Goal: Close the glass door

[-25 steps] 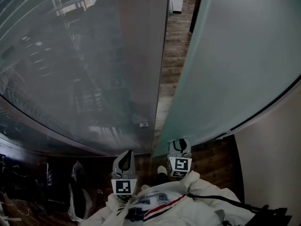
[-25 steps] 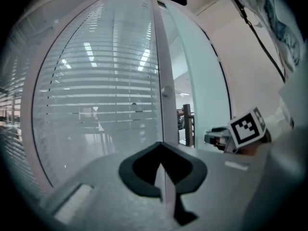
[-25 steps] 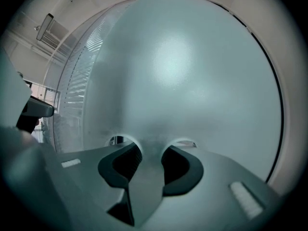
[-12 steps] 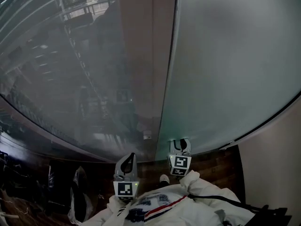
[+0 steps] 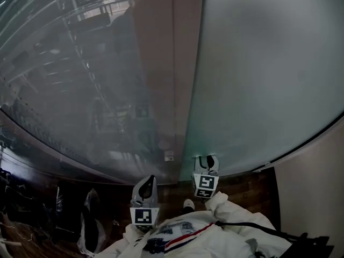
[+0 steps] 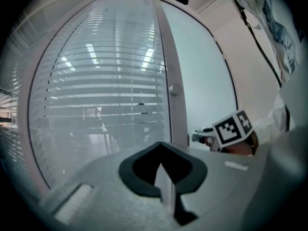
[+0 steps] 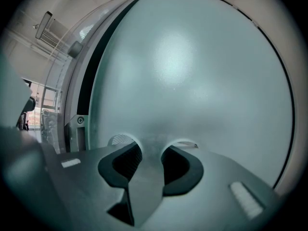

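Observation:
The frosted glass door fills the right of the head view, its left edge meeting the brown frame post with no gap. My right gripper is at the door's lower left corner, jaws apart and tips up against the glass. In the right gripper view the door fills the picture right behind the parted jaws of my right gripper, with nothing between them. My left gripper hangs back from the partition, shut and empty. In its own view the left gripper has its jaws together.
A clear glass partition with blinds runs left of the post, and a small fitting sits at the post's foot. A pale wall lies at the right. Dark shoes and clutter lie on the wooden floor at lower left.
The gap that showed floor between the door and the post has shut: the door swung left against the frame. My right gripper went with it; the left barely moved.

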